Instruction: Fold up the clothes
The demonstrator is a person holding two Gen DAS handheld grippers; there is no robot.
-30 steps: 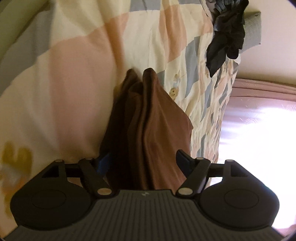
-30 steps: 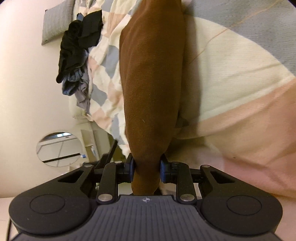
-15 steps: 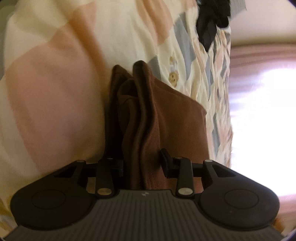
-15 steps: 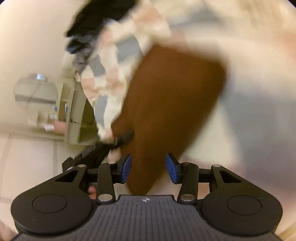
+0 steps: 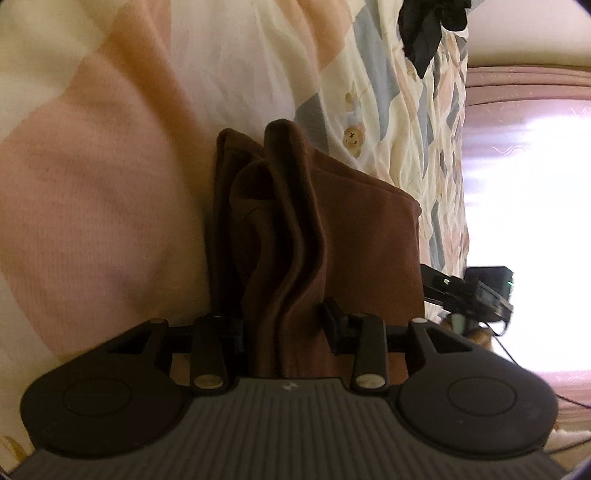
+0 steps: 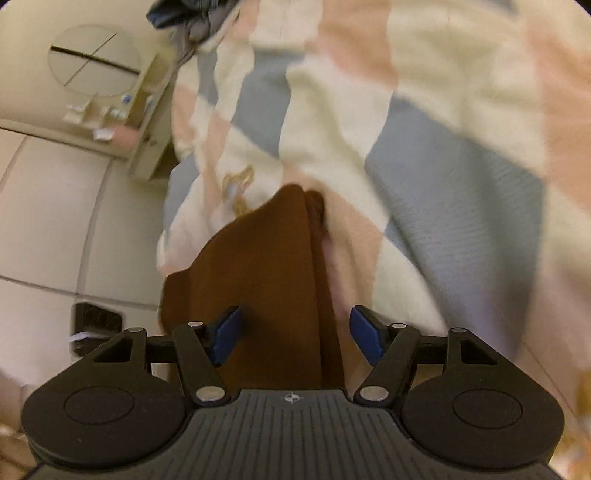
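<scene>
Bed with a patchwork quilt, brown garment lying on it in several folded layers.
Left gripper pinches its near edge; right gripper spread wide around it, gripping nothing. Dark clothes pile beyond the garment looks unfolded.

Both wrist views close, facing along fingers onto the bed; shared: brown garment and patchwork quilt.
</scene>
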